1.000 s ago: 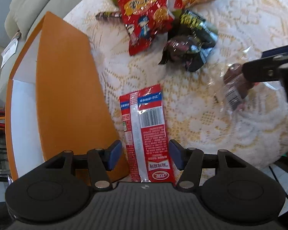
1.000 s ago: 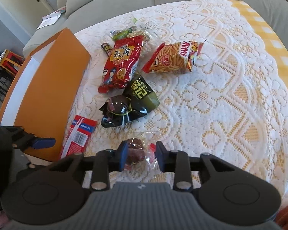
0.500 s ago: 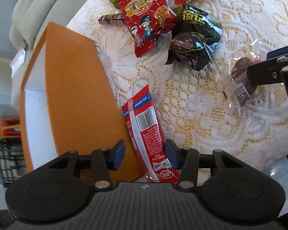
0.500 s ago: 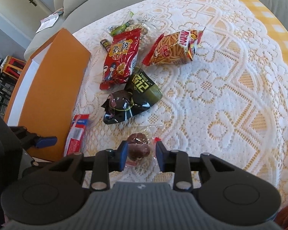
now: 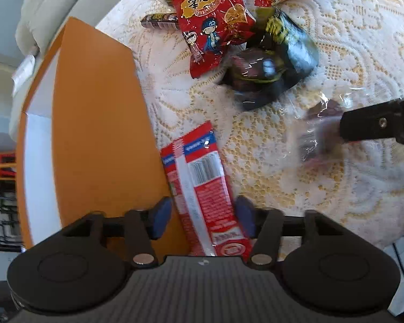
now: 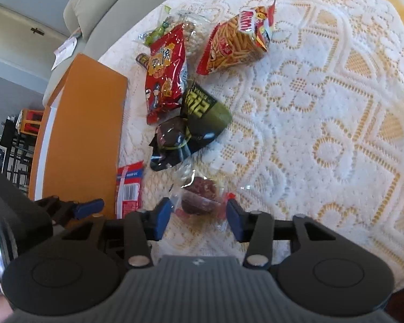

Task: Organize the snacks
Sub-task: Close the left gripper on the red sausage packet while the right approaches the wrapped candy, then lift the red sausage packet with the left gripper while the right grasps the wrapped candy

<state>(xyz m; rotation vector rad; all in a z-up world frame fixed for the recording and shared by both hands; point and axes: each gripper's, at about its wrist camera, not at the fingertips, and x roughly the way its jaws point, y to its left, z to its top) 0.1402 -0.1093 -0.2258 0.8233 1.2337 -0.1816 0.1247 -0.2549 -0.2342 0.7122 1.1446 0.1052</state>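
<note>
A long red sausage packet [image 5: 202, 188] lies on the lace tablecloth beside the orange box [image 5: 94, 134]. My left gripper [image 5: 203, 219] is open, its fingers on either side of the packet's near end. My right gripper [image 6: 198, 218] is open around a clear-wrapped brown snack [image 6: 200, 195]; this snack also shows in the left wrist view [image 5: 319, 132]. The red packet shows in the right wrist view [image 6: 129, 188] too, with the orange box [image 6: 83, 134] left of it.
Further back lie a red cartoon chip bag [image 6: 165, 72], an orange fries bag [image 6: 235, 44], a dark green and black pack [image 6: 191, 129], a small dark stick [image 5: 160, 23] and a green clear bag [image 6: 159, 31]. A sofa stands behind the table.
The right gripper's jaws have widened around the clear-wrapped snack, which sits lower between them. The left gripper has shifted closer over the red packet.
</note>
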